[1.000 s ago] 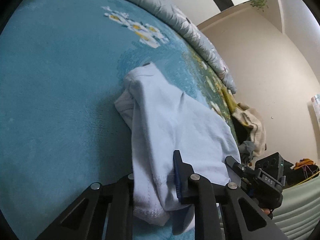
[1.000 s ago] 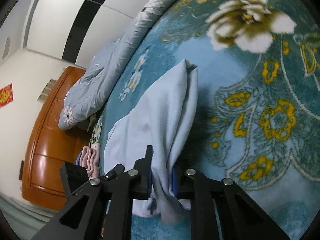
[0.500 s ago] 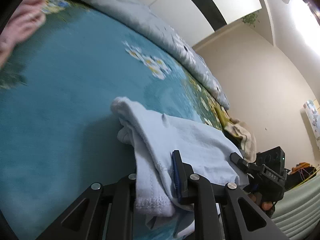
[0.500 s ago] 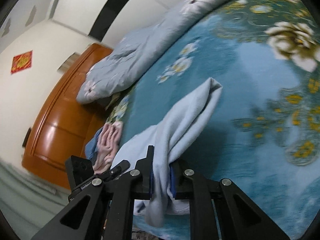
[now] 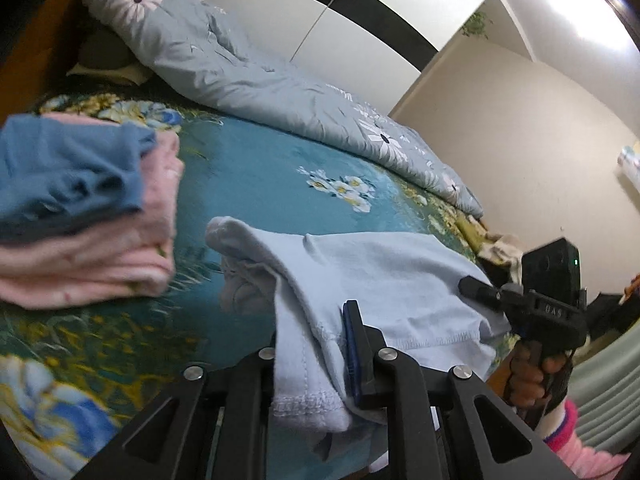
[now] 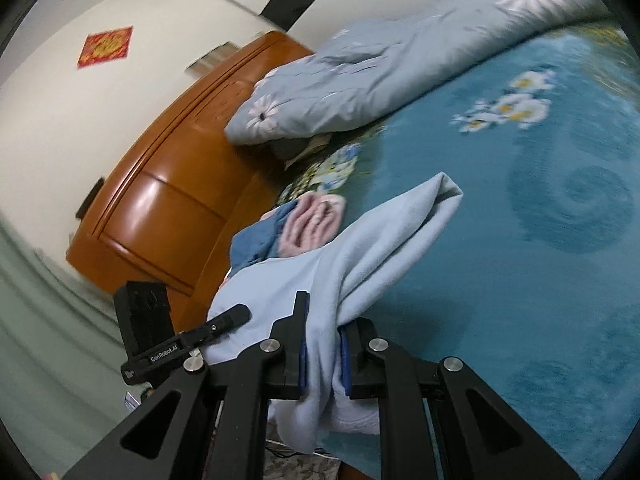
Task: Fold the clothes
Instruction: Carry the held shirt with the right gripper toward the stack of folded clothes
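Observation:
A folded pale blue garment hangs between my two grippers, lifted above the teal flowered bedspread. My left gripper is shut on its stitched hem. My right gripper is shut on the other end of the pale blue garment, whose far corner sticks out forward. A stack of folded clothes, pink beneath blue, lies on the bed to the left. In the right wrist view that stack sits just beyond the garment. The other gripper shows at the edge of each view.
A rolled grey-blue quilt with daisies runs along the far side of the bed. An orange wooden headboard stands at the bed's end. A heap of clothes lies at the bed's far corner near the beige wall.
Both grippers have carried the garment up and across the bed toward the headboard end. The pink and blue stack has come into view close on the left.

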`<control>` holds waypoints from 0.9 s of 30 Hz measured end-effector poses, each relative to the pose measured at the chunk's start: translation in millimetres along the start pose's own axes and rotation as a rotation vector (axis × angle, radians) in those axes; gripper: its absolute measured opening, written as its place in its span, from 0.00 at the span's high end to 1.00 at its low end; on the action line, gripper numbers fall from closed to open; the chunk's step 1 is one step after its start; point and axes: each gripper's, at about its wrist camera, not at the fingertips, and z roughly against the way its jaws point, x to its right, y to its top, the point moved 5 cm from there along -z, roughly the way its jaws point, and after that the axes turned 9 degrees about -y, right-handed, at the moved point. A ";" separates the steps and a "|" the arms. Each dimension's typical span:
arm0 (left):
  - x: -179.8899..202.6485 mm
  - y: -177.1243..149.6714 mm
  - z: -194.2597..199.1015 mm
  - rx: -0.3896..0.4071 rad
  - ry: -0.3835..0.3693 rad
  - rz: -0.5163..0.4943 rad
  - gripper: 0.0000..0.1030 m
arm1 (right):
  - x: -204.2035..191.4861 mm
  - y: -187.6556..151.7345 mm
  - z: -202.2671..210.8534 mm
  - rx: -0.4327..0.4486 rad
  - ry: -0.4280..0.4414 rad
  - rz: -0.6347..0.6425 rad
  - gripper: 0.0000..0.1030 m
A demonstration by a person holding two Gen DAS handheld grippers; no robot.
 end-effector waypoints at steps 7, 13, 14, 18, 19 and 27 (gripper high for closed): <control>-28.0 24.9 20.8 0.080 0.006 -0.046 0.84 | -40.7 25.6 -31.4 -0.031 -0.016 0.043 0.87; -62.1 47.2 57.2 0.178 0.014 -0.004 0.84 | -98.1 47.1 -56.2 -0.066 -0.052 0.196 0.87; -64.7 51.7 65.2 0.202 0.014 -0.007 0.84 | -107.9 50.4 -60.2 -0.071 -0.050 0.217 0.87; -81.1 67.0 101.4 0.301 0.063 -0.030 0.84 | -146.1 69.4 -79.5 -0.076 -0.025 0.281 0.87; -87.4 70.9 108.8 0.321 0.091 -0.037 0.84 | -157.1 74.4 -86.5 -0.075 -0.019 0.301 0.87; -161.1 88.0 143.6 0.411 0.239 0.066 0.86 | -224.9 93.0 -169.8 -0.124 0.022 0.411 0.87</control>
